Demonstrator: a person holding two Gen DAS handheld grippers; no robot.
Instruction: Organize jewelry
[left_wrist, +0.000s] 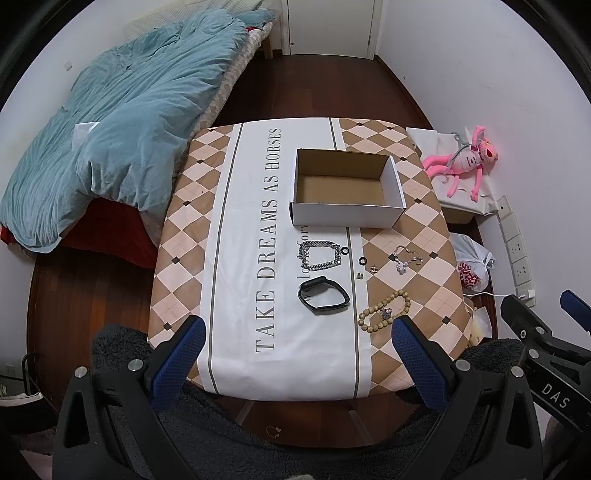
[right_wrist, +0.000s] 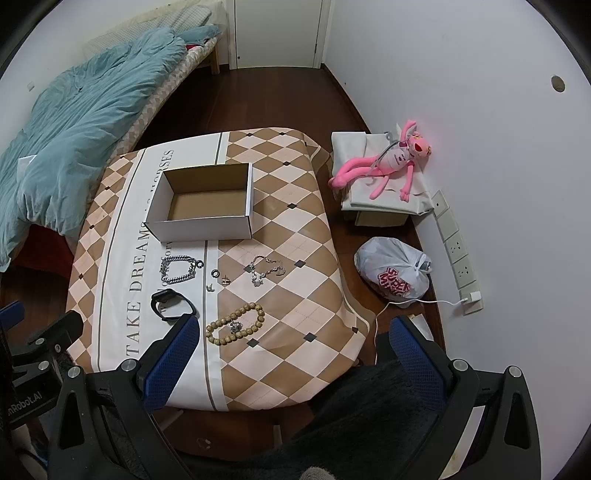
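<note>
An empty white cardboard box (left_wrist: 347, 218) (right_wrist: 201, 223) stands open on the table. In front of it lie a silver chain bracelet (left_wrist: 320, 255) (right_wrist: 178, 271), a black smart band (left_wrist: 323, 295) (right_wrist: 172, 300), a wooden bead bracelet (left_wrist: 384, 311) (right_wrist: 235, 324) with a small silver piece inside it, a silver charm bracelet (left_wrist: 405, 257) (right_wrist: 266, 269), two small black rings (left_wrist: 362, 261) (right_wrist: 215, 273) and small earrings (left_wrist: 373, 268) (right_wrist: 225, 280). My left gripper (left_wrist: 297, 350) is open and empty over the table's near edge. My right gripper (right_wrist: 293, 350) is open and empty, near the bead bracelet.
The table wears a checked cloth (left_wrist: 240, 280) with printed text. A bed with a blue duvet (left_wrist: 122, 110) is to the left. On the right are a pink plush toy (right_wrist: 384, 162) on a covered box, a plastic bag (right_wrist: 395, 273) and a power strip (right_wrist: 458, 251).
</note>
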